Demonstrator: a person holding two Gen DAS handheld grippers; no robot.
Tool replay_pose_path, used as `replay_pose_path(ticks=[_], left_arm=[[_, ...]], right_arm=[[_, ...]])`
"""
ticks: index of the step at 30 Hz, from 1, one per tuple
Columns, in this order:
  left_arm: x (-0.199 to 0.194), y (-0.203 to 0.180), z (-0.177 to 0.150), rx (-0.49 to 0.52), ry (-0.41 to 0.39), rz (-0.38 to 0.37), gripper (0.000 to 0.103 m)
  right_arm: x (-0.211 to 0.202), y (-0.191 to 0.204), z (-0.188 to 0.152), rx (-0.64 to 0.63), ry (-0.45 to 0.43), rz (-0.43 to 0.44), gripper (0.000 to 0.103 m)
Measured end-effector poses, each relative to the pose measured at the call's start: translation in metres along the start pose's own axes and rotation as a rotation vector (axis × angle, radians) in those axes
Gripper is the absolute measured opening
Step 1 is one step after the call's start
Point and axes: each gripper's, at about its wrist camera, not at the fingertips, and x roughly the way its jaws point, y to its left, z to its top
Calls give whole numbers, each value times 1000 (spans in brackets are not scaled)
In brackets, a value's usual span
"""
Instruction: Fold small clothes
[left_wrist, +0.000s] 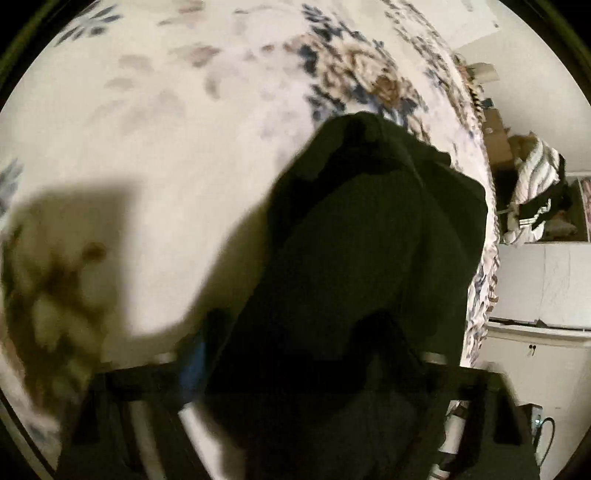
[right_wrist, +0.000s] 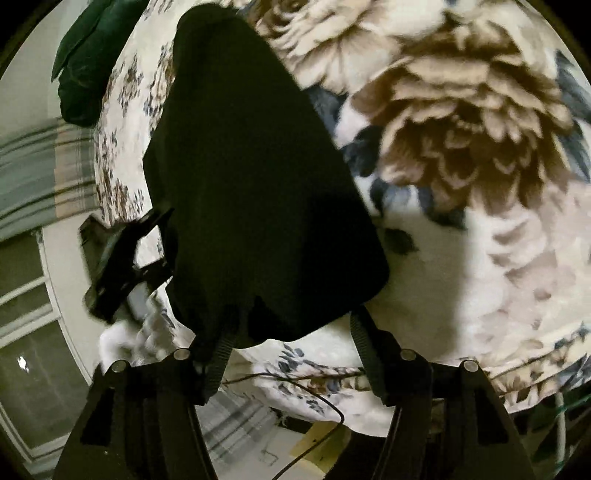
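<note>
The left gripper (left_wrist: 295, 350) has the black garment (left_wrist: 369, 229) draped over and between its fingers, which hides them, so whether it grips cannot be told; the cloth runs ahead of it onto the floral bedspread (left_wrist: 147, 129). The right gripper (right_wrist: 291, 332) stands with its fingers apart, the near hem of the garment (right_wrist: 258, 166) lying between them and over the left finger (right_wrist: 218, 354), with no firm pinch visible. The step appears to be laying down a fold; next, both tools should clear the cloth and find the next edge.
</note>
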Motion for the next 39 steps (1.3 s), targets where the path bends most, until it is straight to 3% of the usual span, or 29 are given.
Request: replay_pose_path(ticks=[1,3,7,9,10,11,14,17,21,22,23,24,25,26,27,28,29,36,39], left_arm=[[-4,0,3,32,-31,-1,26],[-13,10,7,40,-71,41,26],[-36,46,13,-115,-82,-3,26],[-55,41,17,-114,-112,-9,37],[-62,33,22,-96,-132,-31,56],[-66,21,28,-69,-148,-41,73],[-62,-15,52,37,-146,-56,75],[-32,-64,83,200,-99,-7,75],[14,-98,96,392,6,109,74],[25,-98,94,428,27,144,69],[32,-99,92,456,33,160,41],[36,-98,89,476,37,179,25],[38,-97,86,505,21,221,16],[32,-94,82,519,-6,212,10],[25,-91,80,516,-32,197,10],[21,-90,78,512,-53,190,8],[13,-87,76,504,-78,173,8],[-20,-89,73,484,-214,152,5],[-27,-80,90,412,-229,115,5]], right_arm=[[-4,-1,1,6,-8,-1,65],[-12,-7,9,9,-33,-21,65],[-30,1,40,-17,-104,-67,65],[-37,17,64,-49,-152,-65,67],[-40,23,75,-62,-173,-59,70],[-42,34,91,-85,-200,-55,71],[-39,63,137,-153,-245,-71,71],[-31,97,182,-232,-273,-99,71],[-22,146,223,-386,-315,-204,71],[-17,156,230,-432,-307,-234,71],[-12,166,234,-471,-300,-265,71],[-6,172,237,-514,-289,-289,71],[5,181,240,-572,-253,-333,69],[13,182,235,-607,-238,-370,64],[21,188,234,-654,-239,-407,27],[24,191,230,-703,-246,-440,6],[27,193,226,-731,-253,-484,6],[-6,209,201,-784,-424,-403,6],[2,220,206,-785,-436,-401,6]])
